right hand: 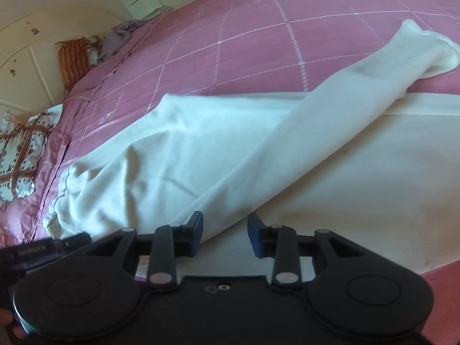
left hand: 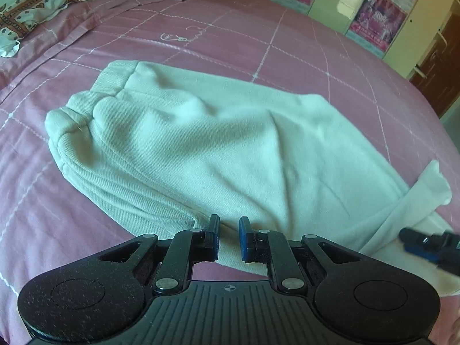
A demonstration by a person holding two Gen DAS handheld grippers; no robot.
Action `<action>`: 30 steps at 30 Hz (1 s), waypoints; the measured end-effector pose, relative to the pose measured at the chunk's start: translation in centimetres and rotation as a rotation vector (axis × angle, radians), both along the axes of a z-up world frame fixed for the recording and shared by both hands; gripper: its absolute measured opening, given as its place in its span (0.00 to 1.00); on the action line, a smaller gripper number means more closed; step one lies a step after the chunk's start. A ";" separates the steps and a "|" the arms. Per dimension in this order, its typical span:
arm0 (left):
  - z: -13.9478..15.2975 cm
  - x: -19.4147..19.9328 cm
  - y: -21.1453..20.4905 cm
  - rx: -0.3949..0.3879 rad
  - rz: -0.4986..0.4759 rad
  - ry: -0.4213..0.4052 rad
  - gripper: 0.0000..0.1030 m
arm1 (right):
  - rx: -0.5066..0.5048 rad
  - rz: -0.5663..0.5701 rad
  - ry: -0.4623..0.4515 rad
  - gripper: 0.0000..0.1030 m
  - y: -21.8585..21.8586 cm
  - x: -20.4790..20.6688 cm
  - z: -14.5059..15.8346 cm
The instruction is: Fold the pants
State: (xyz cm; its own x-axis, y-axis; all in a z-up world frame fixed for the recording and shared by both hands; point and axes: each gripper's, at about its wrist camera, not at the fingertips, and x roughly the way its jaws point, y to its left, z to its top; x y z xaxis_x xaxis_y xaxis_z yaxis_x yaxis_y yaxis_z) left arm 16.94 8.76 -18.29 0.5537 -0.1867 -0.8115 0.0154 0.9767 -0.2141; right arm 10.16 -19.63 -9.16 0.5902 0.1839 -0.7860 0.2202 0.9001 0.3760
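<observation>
1. Left wrist view: one pair of white, twill-textured pants point(left hand: 201, 143) lies across the middle of the pink checked bedspread point(left hand: 258, 28). The left gripper point(left hand: 229, 237) at 6 o'clock has its fingers spread, holding nothing. One patterned pillow point(left hand: 31, 3) sits at 10 o'clock.
2. Right wrist view: the pants run from 8 to 2 o'clock, one leg point(right hand: 373, 69) crossing a bare cream mattress point(right hand: 373, 178). The right gripper point(right hand: 225, 234) is spread, empty.

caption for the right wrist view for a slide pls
Open right hand-held gripper at the near edge of white pants lying on a pink checked bedspread.
</observation>
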 end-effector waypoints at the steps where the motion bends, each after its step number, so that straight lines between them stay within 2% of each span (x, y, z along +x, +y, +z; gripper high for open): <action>1: -0.3 -0.3 -0.3 0.018 -0.002 -0.007 0.12 | -0.003 -0.020 0.001 0.36 -1.0 0.2 0.2; 5: -0.3 -0.5 -0.3 0.019 0.004 -0.015 0.12 | -0.023 -0.093 0.014 0.46 -4.4 2.3 1.2; 8: -0.5 -0.1 0.1 0.000 0.010 -0.012 0.12 | -0.055 -0.121 0.049 0.49 -5.3 5.1 1.5; 13: -0.8 -0.2 0.4 -0.018 0.014 -0.026 0.12 | -0.129 -0.195 0.187 0.50 -4.8 9.5 0.7; 16: -1.0 -0.1 0.8 -0.043 0.021 -0.025 0.12 | -0.156 -0.227 0.253 0.53 -4.1 10.8 0.0; 18: -1.1 -0.1 1.0 -0.057 0.024 -0.024 0.12 | -0.183 -0.234 0.245 0.34 -3.8 10.7 -0.1; 19: -1.1 -0.1 1.1 -0.061 0.023 -0.024 0.12 | -0.189 -0.229 0.240 0.07 -3.9 10.4 -0.1; 20: -1.1 -0.1 1.1 -0.063 0.021 -0.026 0.12 | -0.167 -0.221 0.235 0.04 -4.2 9.9 -0.1; 23: -1.2 0.0 1.3 -0.069 0.019 -0.028 0.12 | -0.154 -0.208 0.204 0.04 -5.3 7.8 0.5; 27: -1.2 0.0 1.3 -0.076 0.021 -0.027 0.12 | -0.108 -0.182 0.095 0.04 -6.6 2.8 3.2; 30: -1.1 0.0 1.1 -0.064 0.017 -0.029 0.12 | -0.067 -0.179 0.062 0.04 -7.4 -1.6 3.6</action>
